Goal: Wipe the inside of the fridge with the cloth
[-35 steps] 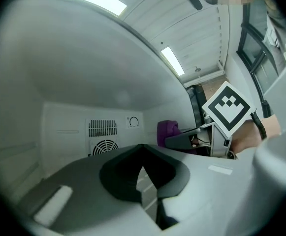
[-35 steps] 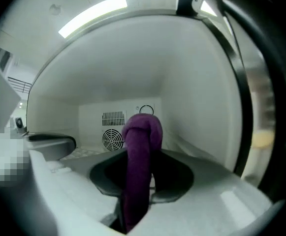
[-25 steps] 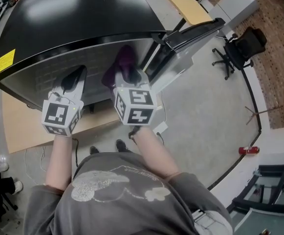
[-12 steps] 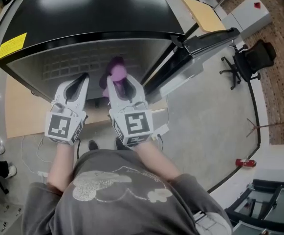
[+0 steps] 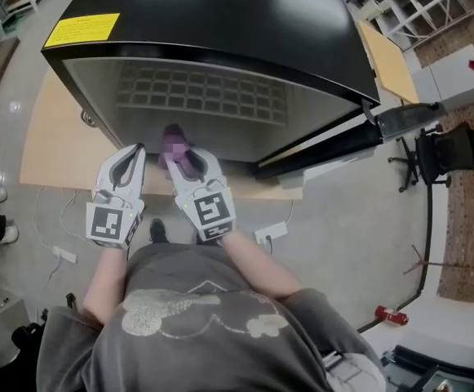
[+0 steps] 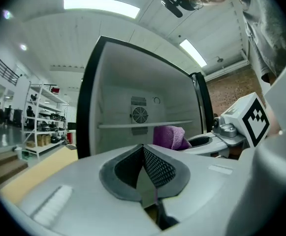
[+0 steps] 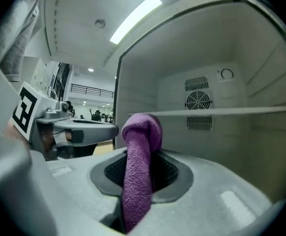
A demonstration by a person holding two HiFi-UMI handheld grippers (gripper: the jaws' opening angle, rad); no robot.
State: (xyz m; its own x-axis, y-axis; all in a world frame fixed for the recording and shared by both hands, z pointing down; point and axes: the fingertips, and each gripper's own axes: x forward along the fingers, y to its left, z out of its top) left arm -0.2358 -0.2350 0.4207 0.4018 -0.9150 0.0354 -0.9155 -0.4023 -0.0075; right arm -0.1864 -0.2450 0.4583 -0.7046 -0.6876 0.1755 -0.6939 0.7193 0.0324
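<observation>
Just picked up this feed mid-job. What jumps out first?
The purple cloth stands out first, pinched upright in the right gripper at the mouth of the open black fridge. Its pale interior shows one shelf and a fan grille on the back wall. The left gripper hangs alongside, jaws together on nothing.

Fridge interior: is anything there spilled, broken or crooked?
Nothing stands out. Inside the fridge the walls look clean and bare, the shelf sits straight, and the fan grille is intact. The purple cloth is clamped in the right tongs.
</observation>
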